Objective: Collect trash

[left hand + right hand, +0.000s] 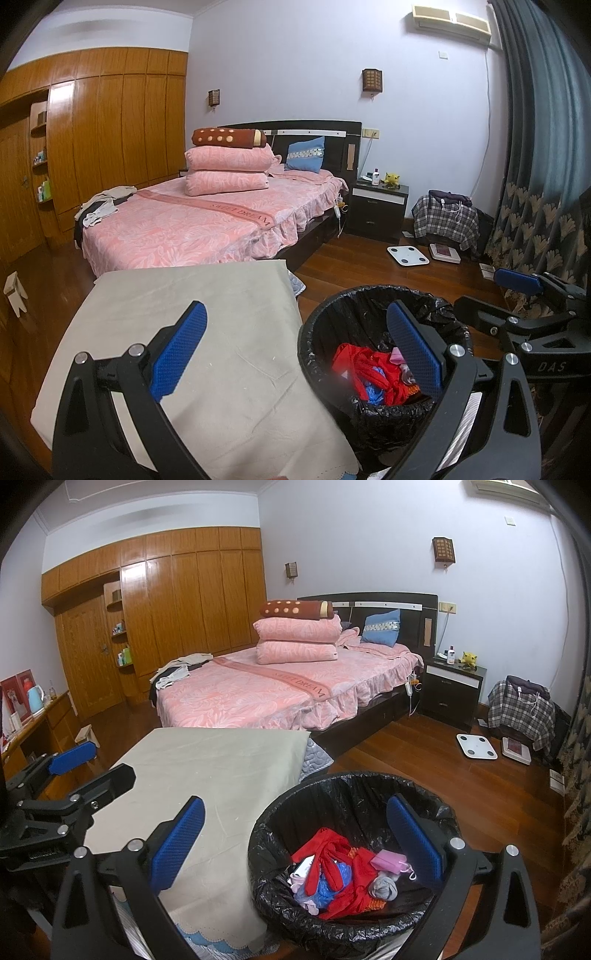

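Observation:
A round bin with a black bag liner [328, 317] [291, 805] stands on the floor beside a table under a beige cloth [177, 302] [221, 760]. It holds red wrappers [373, 369] [332, 864], blue scraps, a pink packet [388, 860] and a grey wad [384, 886]. My left gripper [295, 354] is open and empty, straddling the bin's rim and the table's edge. My right gripper [291, 845] is open and empty above the bin. Each gripper shows at the edge of the other's view: the right [517, 295], the left [74, 768].
A bed with pink bedding [280, 690] and stacked quilts fills the middle of the room. A dark nightstand [450, 690], a white scale [476, 746], a plaid-covered pile [521, 709] and a curtain [546, 147] stand at the right. Wooden wardrobes [184, 602] line the back left.

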`<action>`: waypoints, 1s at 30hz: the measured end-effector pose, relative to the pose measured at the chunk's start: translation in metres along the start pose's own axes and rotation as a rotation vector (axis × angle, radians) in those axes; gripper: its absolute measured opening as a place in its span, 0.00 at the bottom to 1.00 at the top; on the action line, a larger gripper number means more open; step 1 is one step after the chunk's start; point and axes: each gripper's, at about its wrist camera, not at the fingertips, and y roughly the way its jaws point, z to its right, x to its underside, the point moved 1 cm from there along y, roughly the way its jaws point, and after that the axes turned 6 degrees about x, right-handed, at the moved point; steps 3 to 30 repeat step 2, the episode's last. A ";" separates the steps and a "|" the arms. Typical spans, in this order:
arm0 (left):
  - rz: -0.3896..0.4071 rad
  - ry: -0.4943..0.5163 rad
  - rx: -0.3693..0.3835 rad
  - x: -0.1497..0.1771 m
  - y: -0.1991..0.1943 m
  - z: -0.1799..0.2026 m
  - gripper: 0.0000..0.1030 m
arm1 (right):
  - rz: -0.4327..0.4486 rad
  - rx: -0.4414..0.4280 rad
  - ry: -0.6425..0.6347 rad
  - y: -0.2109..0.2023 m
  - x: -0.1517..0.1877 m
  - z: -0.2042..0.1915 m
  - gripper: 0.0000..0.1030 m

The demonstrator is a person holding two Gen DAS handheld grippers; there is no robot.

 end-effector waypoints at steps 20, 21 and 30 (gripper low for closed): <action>0.000 0.000 0.000 0.000 0.000 0.000 0.93 | 0.002 0.000 0.000 -0.001 0.001 0.000 0.94; 0.000 0.000 0.000 0.000 0.000 0.000 0.93 | 0.002 0.000 0.000 -0.001 0.001 0.000 0.94; 0.000 0.000 0.000 0.000 0.000 0.000 0.93 | 0.002 0.000 0.000 -0.001 0.001 0.000 0.94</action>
